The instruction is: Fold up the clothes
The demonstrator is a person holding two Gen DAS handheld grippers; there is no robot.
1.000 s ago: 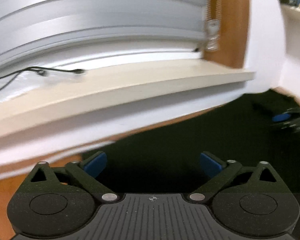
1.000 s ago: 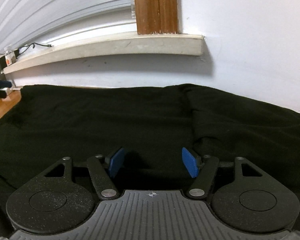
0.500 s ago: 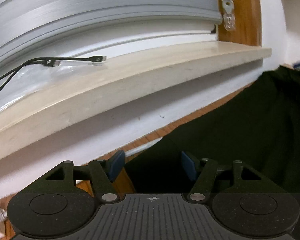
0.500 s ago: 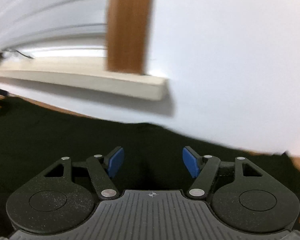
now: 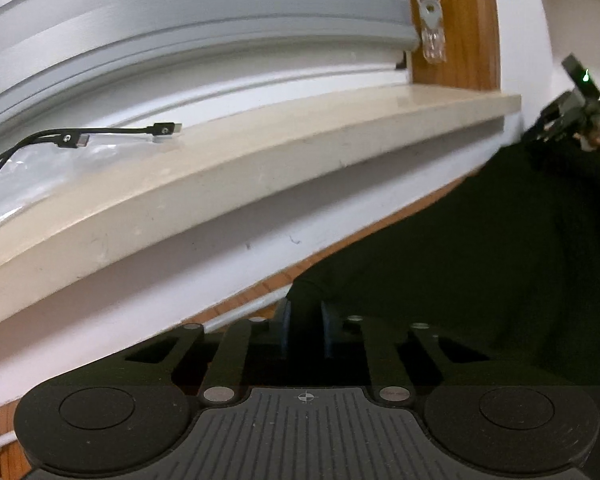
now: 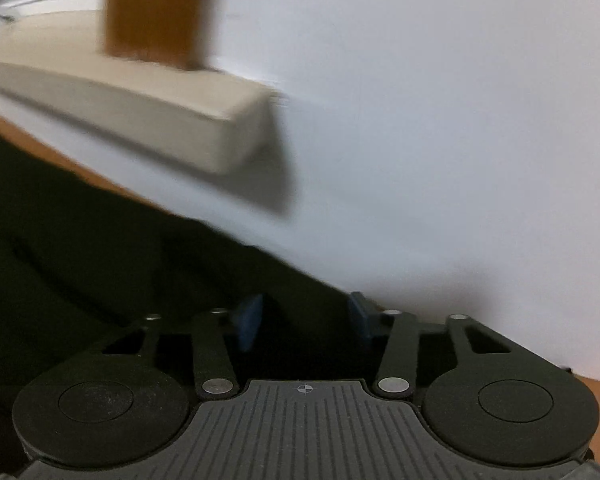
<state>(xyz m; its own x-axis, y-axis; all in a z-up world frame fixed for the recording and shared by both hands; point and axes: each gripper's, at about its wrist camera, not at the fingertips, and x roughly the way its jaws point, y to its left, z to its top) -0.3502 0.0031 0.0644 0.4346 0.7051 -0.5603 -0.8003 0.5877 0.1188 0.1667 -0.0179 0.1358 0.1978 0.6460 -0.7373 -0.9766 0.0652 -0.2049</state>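
Low in the frame, left gripper [image 5: 305, 330] closing on the black garment's [image 5: 480, 264] corner, cloth stretching up-right toward the right gripper [image 6: 306, 320], still apart but closing over its far edge

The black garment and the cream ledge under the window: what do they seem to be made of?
The black garment looks like soft matte cloth, maybe knit: it sags in loose folds and shows no shine. The weave is too dark to tell. The cream ledge looks like painted wood or stone, smooth with a dull sheen, small scuffs and a crisp square edge; which one is unclear.
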